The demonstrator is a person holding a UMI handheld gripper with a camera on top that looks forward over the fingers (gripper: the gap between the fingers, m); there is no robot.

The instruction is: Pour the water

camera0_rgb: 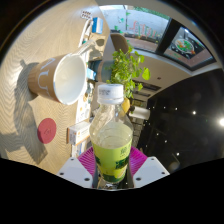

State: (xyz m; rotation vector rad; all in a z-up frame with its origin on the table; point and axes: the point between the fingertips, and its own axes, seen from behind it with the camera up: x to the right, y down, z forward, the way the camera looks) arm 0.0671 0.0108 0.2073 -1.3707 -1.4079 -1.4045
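A clear plastic bottle (111, 135) with a white cap, yellow-green liquid and a green label stands upright between my fingers, and my gripper (111, 160) is shut on it, with the magenta pads (137, 158) pressing its lower body from both sides. Beyond the bottle and to the left is a brown-and-white paper cup (60, 78), seen tilted with its white mouth turned toward me, on the light wooden table (30, 120). The bottle's base is hidden by the gripper body.
A small potted green plant (127, 70) stands just behind the bottle. A pink round coaster (47, 129) lies on the table left of the fingers. A dark surface (185, 110) and white fittings lie to the right; screens show far behind.
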